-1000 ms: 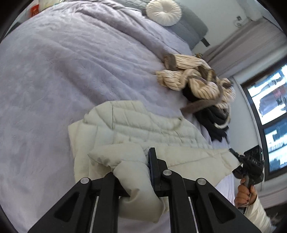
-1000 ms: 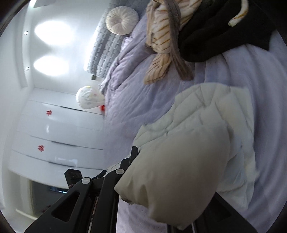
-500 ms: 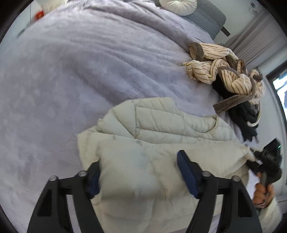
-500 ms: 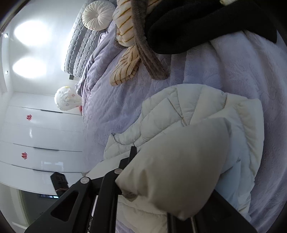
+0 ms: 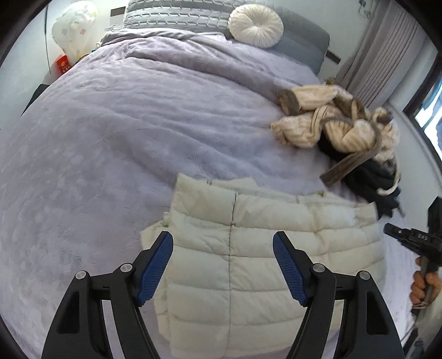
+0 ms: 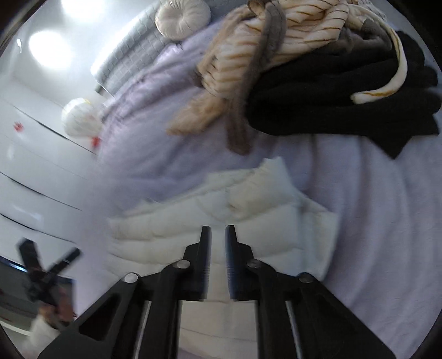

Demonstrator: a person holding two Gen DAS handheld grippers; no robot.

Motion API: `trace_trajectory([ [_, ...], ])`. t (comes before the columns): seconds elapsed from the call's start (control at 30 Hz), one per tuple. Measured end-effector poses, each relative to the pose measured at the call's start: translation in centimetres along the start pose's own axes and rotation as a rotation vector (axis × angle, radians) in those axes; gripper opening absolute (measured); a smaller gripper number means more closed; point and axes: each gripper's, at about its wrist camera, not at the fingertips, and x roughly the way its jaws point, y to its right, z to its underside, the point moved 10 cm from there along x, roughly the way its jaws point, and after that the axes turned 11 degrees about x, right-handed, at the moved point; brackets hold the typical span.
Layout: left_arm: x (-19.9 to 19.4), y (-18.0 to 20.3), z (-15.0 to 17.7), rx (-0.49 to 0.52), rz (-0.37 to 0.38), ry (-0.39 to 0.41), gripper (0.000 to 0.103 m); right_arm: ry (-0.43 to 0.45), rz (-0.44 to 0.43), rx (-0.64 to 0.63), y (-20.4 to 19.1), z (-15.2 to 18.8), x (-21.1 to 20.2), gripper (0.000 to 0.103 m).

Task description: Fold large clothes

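- I am working in a bedroom of a home.
- A wide bed (image 5: pixel 110 132) fills most of my view, spread with a soft lilac cover.
- A grey padded headboard (image 5: pixel 176 13) stands at its far end, with a round cream cushion (image 5: pixel 255 25) leaning against it.
- Grey curtains (image 5: pixel 384 52) hang beside a window (image 5: pixel 433 116) on the right.
- White wardrobe doors (image 6: pixel 33 171) line one wall.
- Clothes lie on the bed: a pale quilted jacket (image 5: pixel 248 248), a striped cream garment (image 5: pixel 331 124) and a black one (image 6: pixel 345 96).
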Motion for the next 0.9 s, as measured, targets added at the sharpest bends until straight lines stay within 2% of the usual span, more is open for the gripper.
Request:
trace_trajectory([
  [0.17,5.8,0.4,0.0,0.03,-0.103,-0.037,0.076,-0.009,0.11,-0.026,2.3,-0.4,3.0,0.011],
  [0.37,10.5,-2.2,0.3,-0.069,-0.168,-0.073,0.076,-0.002,0.178,-0.027,4.7,-0.8,6.4,0.01],
  [0.47,12.0,-2.9,0.8,-0.085,-0.193,-0.086,0.076,-0.017,0.185,-0.007,5.8,-0.8,8.1,0.007],
  [0.63,12.2,-2.9,0.8,-0.078,-0.216,-0.093,0.076,-0.015,0.207,-0.002,6.4,-0.9,9.3,0.007],
  [0.77,9.6,-3.5,0.4,-0.104,-0.202,-0.081,0.076,-0.009,0.192,0.004,5.6,-0.9,7.8,0.011],
  [0.87,7.2,-3.8,0.9,-0.077,-0.217,-0.098,0.076,0.002,0.169,0.043,5.2,-0.9,6.0,0.013],
  [0.9,6.5,-3.7,1.1,-0.063,-0.218,-0.099,0.076,0.007,0.149,0.058,4.9,-0.7,5.2,0.017],
])
